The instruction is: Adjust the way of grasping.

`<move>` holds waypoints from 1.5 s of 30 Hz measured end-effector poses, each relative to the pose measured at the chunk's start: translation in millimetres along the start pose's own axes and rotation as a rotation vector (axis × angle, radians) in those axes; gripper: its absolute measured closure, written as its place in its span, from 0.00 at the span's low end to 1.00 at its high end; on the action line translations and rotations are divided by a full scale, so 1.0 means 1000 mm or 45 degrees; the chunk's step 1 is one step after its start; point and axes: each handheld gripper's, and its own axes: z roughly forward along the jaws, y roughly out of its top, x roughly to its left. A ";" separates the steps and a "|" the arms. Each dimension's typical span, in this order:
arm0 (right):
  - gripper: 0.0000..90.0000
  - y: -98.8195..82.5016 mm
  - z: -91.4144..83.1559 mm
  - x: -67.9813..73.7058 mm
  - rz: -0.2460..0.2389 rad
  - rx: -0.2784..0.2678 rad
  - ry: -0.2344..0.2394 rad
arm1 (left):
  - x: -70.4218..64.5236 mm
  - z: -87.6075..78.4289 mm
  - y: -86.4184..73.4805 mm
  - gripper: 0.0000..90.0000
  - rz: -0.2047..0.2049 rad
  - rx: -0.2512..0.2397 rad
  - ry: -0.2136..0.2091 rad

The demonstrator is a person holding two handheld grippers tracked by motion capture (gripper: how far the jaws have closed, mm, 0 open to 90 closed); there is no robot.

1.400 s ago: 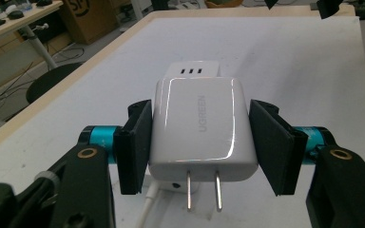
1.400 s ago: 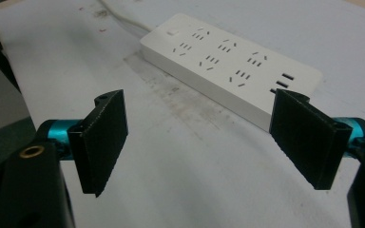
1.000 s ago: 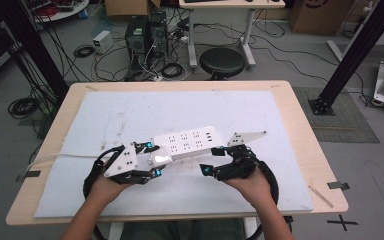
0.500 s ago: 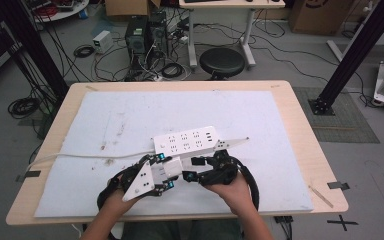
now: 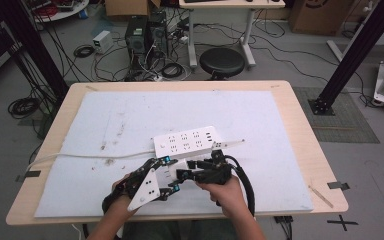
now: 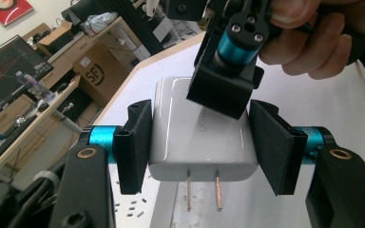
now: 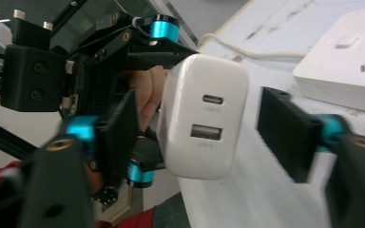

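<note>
1. Left gripper (image 5: 169, 174) is clamped on the white charger (image 6: 202, 130), its two black pads pressed against the charger's side walls, with the two metal prongs (image 6: 203, 189) sticking out towards that gripper's own camera.
2. Right gripper (image 7: 199, 137) has just been closing, with the charger between its jaws. In the right gripper view the left pad sits against or just beside the charger's wall, while the right pad stands clear of it, so the jaws are not gripping yet.
3. Held above the white mat (image 5: 260, 115) at the near edge of the table (image 5: 307, 130), the charger hangs just in front of the white power strip (image 5: 187, 142), whose cord (image 5: 90, 156) runs off to the left.
4. My reading is that this is a handover between the two grippers, presumably so the plug can go into the strip.
5. Next, the right jaws need to finish closing squarely on the charger's walls before the left lets go; otherwise the smooth body could twist or drop.
</note>
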 end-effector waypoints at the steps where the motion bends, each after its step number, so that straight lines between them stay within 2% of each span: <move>1: 0.45 0.000 0.000 -0.001 -0.005 -0.005 0.008 | -0.001 0.000 0.000 0.47 0.003 -0.002 0.006; 5: 0.55 0.000 0.001 -0.001 -0.013 0.006 0.025 | -0.002 0.001 0.001 0.47 0.002 -0.011 0.007; 6: 0.55 0.000 0.001 -0.001 -0.013 0.006 0.025 | -0.002 0.002 0.001 0.47 0.003 -0.008 0.000; 8: 0.65 -0.001 0.000 -0.001 -0.006 0.004 0.023 | -0.002 0.002 0.002 0.47 0.020 -0.003 -0.002; 11: 0.67 -0.002 0.000 -0.003 0.010 0.012 0.026 | -0.002 0.004 0.002 0.47 0.041 0.012 0.003; 12: 0.68 -0.001 0.000 -0.004 0.008 0.016 0.024 | -0.002 0.006 0.001 0.47 0.014 0.018 -0.010; 15: 0.69 -0.001 0.000 -0.004 0.015 0.020 0.036 | 0.000 0.006 0.001 0.45 -0.016 0.024 -0.013; 16: 0.70 0.000 -0.003 -0.004 0.003 0.021 0.015 | 0.002 0.005 0.002 0.36 -0.044 0.037 0.007; 17: 0.70 0.001 -0.005 -0.005 -0.003 0.013 0.004 | 0.002 0.005 0.002 0.33 -0.044 0.037 0.007; 18: 0.70 0.001 -0.007 -0.005 -0.011 0.011 -0.005 | 0.006 0.003 0.001 0.29 -0.067 0.060 0.020; 19: 0.70 0.002 -0.011 -0.005 -0.018 0.002 -0.026 | 0.006 0.003 0.001 0.27 -0.067 0.060 0.020; 21: 0.70 0.004 -0.017 -0.004 -0.041 -0.009 -0.042 | 0.012 -0.001 0.000 0.25 -0.098 0.074 0.016; 22: 0.70 0.006 -0.020 -0.004 -0.058 -0.028 -0.063 | 0.019 -0.006 -0.002 0.24 -0.136 0.085 -0.012; 24: 0.70 0.007 -0.024 -0.003 -0.073 -0.025 -0.071 | 0.022 -0.008 -0.002 0.20 -0.150 0.091 -0.009; 25: 0.70 0.008 -0.027 -0.002 -0.093 -0.043 -0.091 | 0.025 -0.011 -0.003 0.20 -0.159 0.108 -0.003; 26: 0.70 0.011 -0.033 0.000 -0.130 -0.054 -0.122 | 0.029 -0.012 -0.003 0.20 -0.185 0.130 -0.006; 27: 0.70 0.013 -0.036 0.002 -0.139 -0.064 -0.136 | 0.038 -0.016 -0.004 0.20 -0.223 0.160 -0.008; 28: 0.70 0.014 -0.039 0.003 -0.161 -0.075 -0.141 | 0.038 -0.016 -0.004 0.20 -0.223 0.160 -0.008; 29: 0.70 0.016 -0.041 0.004 -0.179 -0.078 -0.155 | 0.046 -0.019 -0.006 0.20 -0.255 0.198 -0.004; 30: 0.70 0.016 -0.041 0.004 -0.179 -0.078 -0.155 | 0.046 -0.019 -0.006 0.20 -0.255 0.198 -0.004; 31: 0.70 0.020 -0.046 0.007 -0.207 -0.082 -0.199 | 0.050 -0.021 -0.006 0.20 -0.268 0.212 0.007; 32: 0.70 0.020 -0.046 0.007 -0.207 -0.082 -0.199 | 0.054 -0.023 -0.007 0.20 -0.277 0.228 0.017; 33: 0.70 0.024 -0.050 0.010 -0.239 -0.080 -0.236 | 0.062 -0.028 -0.009 0.20 -0.315 0.261 0.041; 34: 0.70 0.024 -0.050 0.010 -0.239 -0.080 -0.236 | 0.062 -0.028 -0.009 0.20 -0.315 0.261 0.041; 35: 0.70 0.027 -0.056 0.013 -0.265 -0.072 -0.278 | 0.066 -0.030 -0.010 0.20 -0.333 0.275 0.051; 36: 0.70 0.027 -0.056 0.013 -0.265 -0.072 -0.278 | 0.071 -0.032 -0.011 0.20 -0.350 0.289 0.058; 38: 0.70 0.031 -0.061 0.014 -0.301 -0.069 -0.316 | 0.078 -0.035 -0.014 0.20 -0.385 0.314 0.070; 40: 0.70 0.035 -0.069 0.015 -0.328 -0.070 -0.355 | 0.086 -0.040 -0.017 0.20 -0.402 0.337 0.072; 42: 0.70 0.036 -0.072 0.015 -0.327 -0.071 -0.364 | 0.093 -0.042 -0.020 0.20 -0.433 0.353 0.074; 45: 0.70 0.038 -0.076 0.013 -0.355 -0.060 -0.399 | 0.100 -0.047 -0.023 0.20 -0.441 0.375 0.089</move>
